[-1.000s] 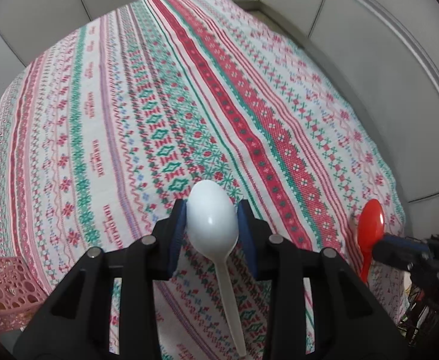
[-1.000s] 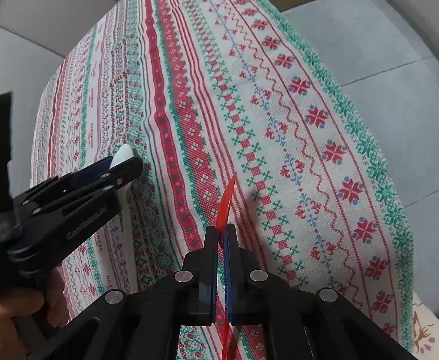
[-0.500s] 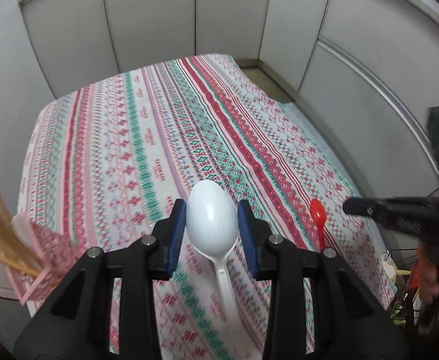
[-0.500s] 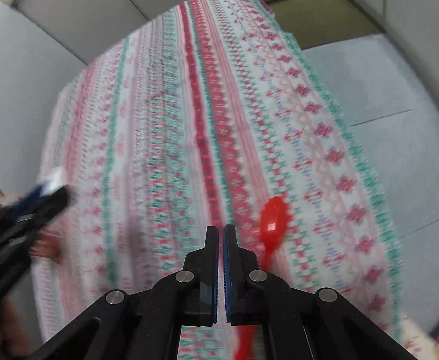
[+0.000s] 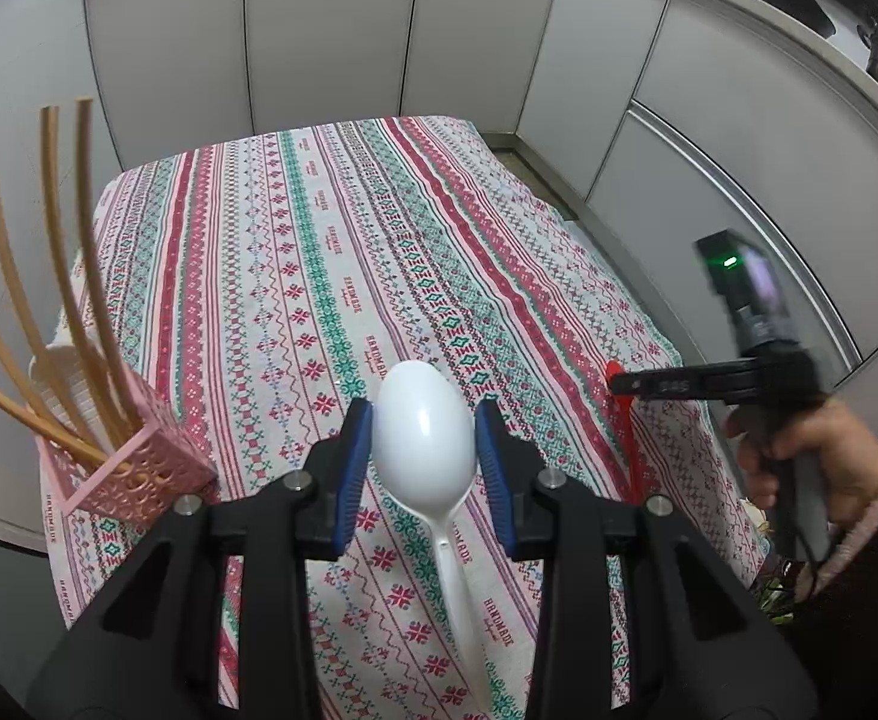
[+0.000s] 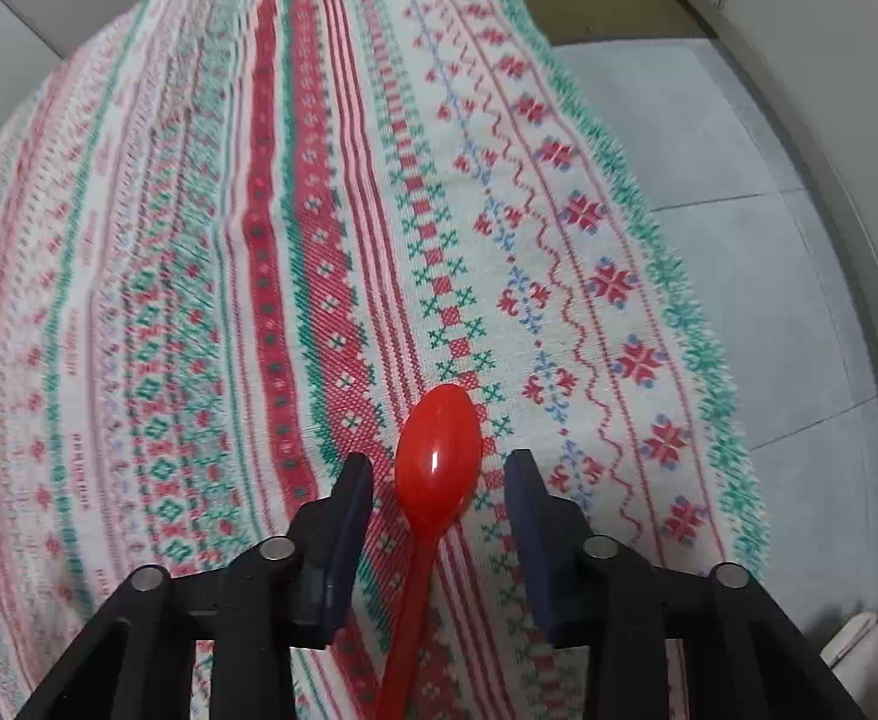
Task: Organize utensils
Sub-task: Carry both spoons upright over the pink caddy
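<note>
Our left gripper (image 5: 423, 459) pinches the white spoon (image 5: 423, 438) by its bowl, ready for the pink holder (image 5: 138, 480) off to its left. Right gripper (image 6: 439, 525), jaws just spreading, brackets the red spoon (image 6: 435, 462) lying untouched on the cloth.

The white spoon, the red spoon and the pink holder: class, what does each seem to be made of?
White spoon: probably glossy plastic; smooth bowl with a sharp highlight.
Red spoon: likely the same plastic, shiny and slightly translucent.
Pink holder: rigid, matte, pierced with circles; plastic or painted metal, unclear.
</note>
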The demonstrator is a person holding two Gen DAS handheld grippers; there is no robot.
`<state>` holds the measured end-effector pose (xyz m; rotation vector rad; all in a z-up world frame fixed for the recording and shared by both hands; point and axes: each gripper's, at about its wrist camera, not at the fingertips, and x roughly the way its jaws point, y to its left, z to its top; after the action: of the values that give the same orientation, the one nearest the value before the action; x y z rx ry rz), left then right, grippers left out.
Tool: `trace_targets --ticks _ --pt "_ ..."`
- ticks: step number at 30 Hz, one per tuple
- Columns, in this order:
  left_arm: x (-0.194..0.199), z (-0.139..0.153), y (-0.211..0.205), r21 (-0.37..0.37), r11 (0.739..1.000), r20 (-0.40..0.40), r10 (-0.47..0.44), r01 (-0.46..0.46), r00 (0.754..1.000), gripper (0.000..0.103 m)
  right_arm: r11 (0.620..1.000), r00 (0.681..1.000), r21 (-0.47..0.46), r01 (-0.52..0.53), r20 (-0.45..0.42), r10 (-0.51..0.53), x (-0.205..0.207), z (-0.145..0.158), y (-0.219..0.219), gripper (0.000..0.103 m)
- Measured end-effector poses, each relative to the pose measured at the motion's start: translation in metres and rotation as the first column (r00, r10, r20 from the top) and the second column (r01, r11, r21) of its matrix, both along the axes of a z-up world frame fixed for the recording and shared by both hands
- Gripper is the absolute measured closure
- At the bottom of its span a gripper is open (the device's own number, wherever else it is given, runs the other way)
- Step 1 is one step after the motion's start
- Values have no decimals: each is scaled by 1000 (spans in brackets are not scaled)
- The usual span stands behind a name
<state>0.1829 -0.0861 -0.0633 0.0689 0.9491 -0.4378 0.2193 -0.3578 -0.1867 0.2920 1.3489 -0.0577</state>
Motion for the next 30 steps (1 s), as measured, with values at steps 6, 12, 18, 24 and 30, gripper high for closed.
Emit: trace_targets --ticks 6,12,18,24,30 --pt "0 3 16 -13 1000 7 26 -26 1000 66 990 996 -113 -85 7 86 2 -7 23 76" --pt "-5 18 36 -44 998 38 55 -53 998 66 994 994 -90 -66 86 74 -10 16 25 76" --pt "-12 42 60 -75 993 108 98 -90 989 66 997 967 -45 -61 244 70 -24 67 36 76" --pt "-18 72 90 -138 980 201 171 -145 965 66 997 912 -10 -72 404 70 -27 117 71 76" --pt "-19 88 122 -167 960 310 266 -223 913 66 994 835 54 -90 548 46 -25 156 112 76"
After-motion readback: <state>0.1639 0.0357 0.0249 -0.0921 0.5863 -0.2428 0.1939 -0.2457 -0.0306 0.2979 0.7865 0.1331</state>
